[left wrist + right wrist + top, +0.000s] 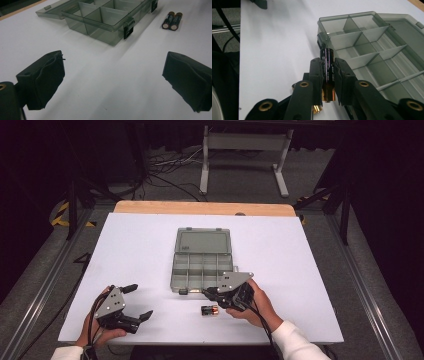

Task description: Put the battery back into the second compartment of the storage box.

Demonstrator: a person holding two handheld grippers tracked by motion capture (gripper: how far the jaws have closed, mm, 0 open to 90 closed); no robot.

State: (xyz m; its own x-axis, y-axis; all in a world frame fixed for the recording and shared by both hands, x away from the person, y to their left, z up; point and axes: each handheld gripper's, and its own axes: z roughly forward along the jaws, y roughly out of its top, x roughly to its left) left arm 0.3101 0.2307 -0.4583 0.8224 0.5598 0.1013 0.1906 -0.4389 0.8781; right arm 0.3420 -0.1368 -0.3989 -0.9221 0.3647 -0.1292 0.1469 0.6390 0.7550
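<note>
White tabletop, mostly bare. My right gripper (328, 72) is clamped on one battery (327, 71), just off the organizer box (202, 270) front wall; risk is clipping that wall or slipping. Two batteries (210, 310) lie below it. Left gripper (134, 301) spread wide, holding nothing, well clear.

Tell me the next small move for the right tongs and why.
Probably carry the black-and-copper battery forward over the open grey plastic compartment box and lower it into a near compartment. The right tongs already clamp it just short of the box's near edge, and the compartments in sight look empty.
</note>
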